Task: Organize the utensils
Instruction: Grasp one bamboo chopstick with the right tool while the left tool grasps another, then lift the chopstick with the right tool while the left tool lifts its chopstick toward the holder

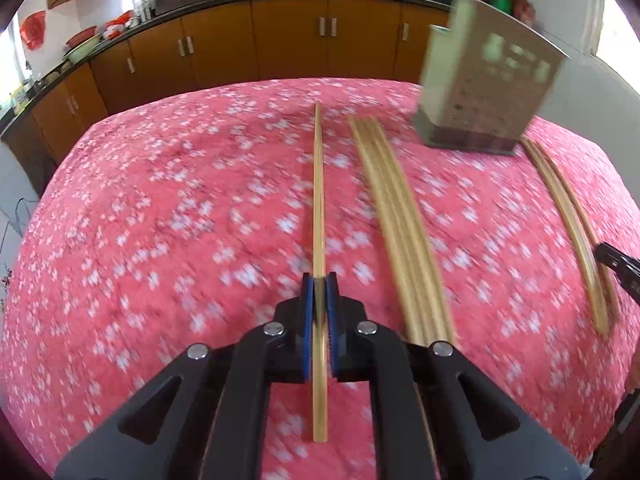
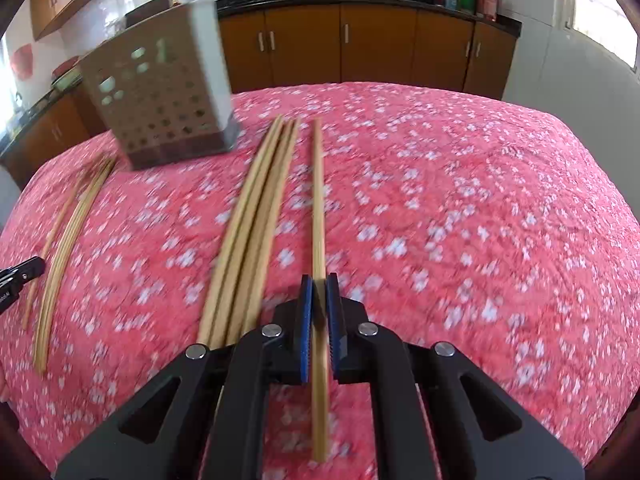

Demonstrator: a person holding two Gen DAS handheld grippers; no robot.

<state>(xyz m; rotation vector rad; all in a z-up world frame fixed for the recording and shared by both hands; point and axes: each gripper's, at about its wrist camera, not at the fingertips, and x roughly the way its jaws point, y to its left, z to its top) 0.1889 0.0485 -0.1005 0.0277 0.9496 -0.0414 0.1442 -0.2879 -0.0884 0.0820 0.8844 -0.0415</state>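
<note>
Gripping one chopstick (image 1: 319, 200) each, the left gripper (image 1: 319, 280) and right gripper (image 2: 319, 280) flank loose chopsticks (image 2: 256, 216) near the perforated holder (image 2: 160, 92); nothing blocks either.

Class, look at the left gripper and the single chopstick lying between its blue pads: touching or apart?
Touching. In the left wrist view the left gripper is closed on the single chopstick, both blue pads pressed against its sides.

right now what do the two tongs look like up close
Both look alike. The left tongs and right tongs are matte black plastic, with angular linkage arms that have triangular cut-outs and round silver pivot pins. Each finger carries a blue, fine-ribbed pad on its inner face. No cables or sleeves show; some small white lettering on the left tongs is unreadable in the right view.
</note>
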